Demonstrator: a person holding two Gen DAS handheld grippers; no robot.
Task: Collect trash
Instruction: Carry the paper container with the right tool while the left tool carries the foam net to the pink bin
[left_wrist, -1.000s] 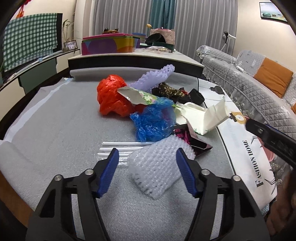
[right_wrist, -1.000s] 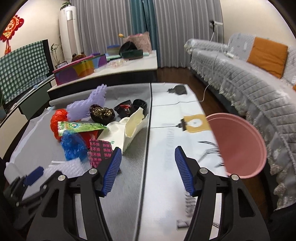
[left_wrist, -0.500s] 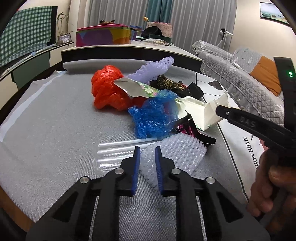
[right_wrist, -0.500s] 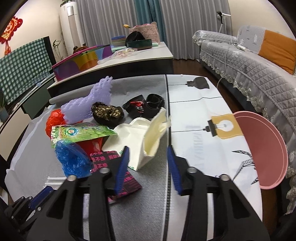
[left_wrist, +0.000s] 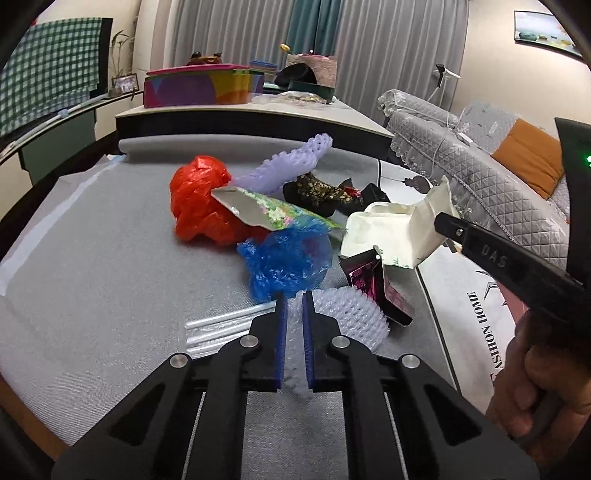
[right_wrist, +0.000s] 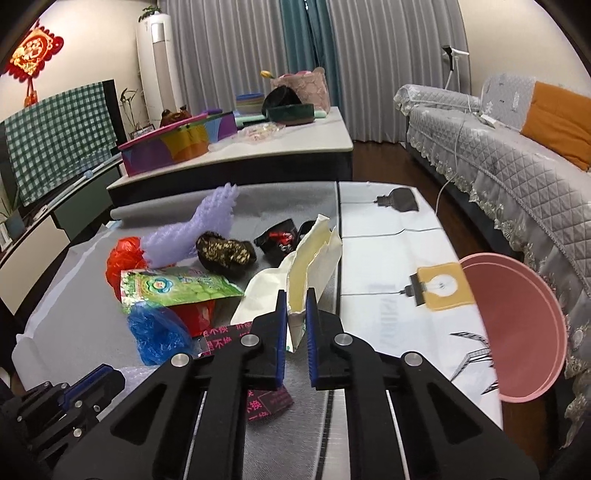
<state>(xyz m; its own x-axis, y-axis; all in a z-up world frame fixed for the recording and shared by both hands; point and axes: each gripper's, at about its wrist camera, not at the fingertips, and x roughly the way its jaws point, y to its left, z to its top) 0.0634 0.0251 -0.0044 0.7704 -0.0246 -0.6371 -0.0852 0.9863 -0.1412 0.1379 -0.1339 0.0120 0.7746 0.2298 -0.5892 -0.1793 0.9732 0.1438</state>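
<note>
White foam netting (left_wrist: 343, 314), near table edge beside blue bag (left_wrist: 288, 258): left gripper (left_wrist: 293, 314), wide open a second ago, now pinched onto it; right gripper (right_wrist: 295, 310), likewise narrowed, clamps cream carton (right_wrist: 314, 258); pink basin (right_wrist: 517, 328) rightward

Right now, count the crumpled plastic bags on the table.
2. The red plastic bag sits at the pile's far left; the blue plastic bag lies nearer, just beyond the left gripper. Others may be hidden under the pile.
</note>
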